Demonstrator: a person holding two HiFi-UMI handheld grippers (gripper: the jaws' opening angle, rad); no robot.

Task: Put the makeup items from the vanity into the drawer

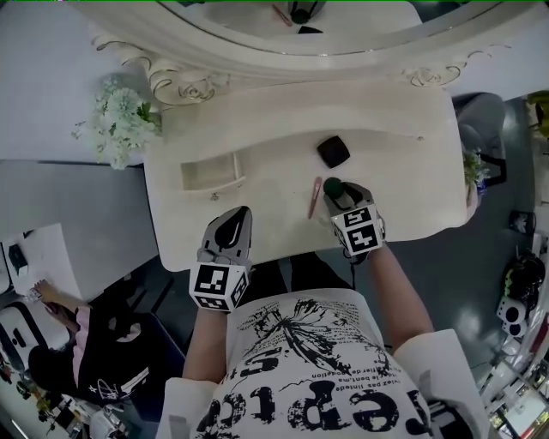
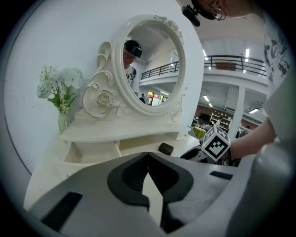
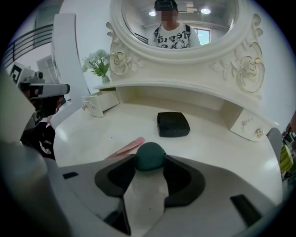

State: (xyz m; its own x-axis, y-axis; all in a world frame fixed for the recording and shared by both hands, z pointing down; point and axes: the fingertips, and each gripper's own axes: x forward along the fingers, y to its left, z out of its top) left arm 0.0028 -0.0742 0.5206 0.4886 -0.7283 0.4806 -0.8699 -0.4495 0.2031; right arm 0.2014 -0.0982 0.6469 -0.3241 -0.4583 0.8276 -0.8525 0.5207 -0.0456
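Green sponge [image 3: 149, 156] btwn right gripper [image 3: 148, 163] jaws, nr vanity [image 3: 217, 148] front edge

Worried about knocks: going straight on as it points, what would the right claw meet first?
The dark green sponge; the right claw has it between its tips. Beyond, probably the tabletop.

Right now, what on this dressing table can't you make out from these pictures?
The sponge: lower half, right gripper view, hidden between the jaws.
The pink stick: near end, same view, behind a jaw; head view too small to tell what it is.
The compact: any label, too small in all views.
The mirror: top, head view, cut off by the upper edge.
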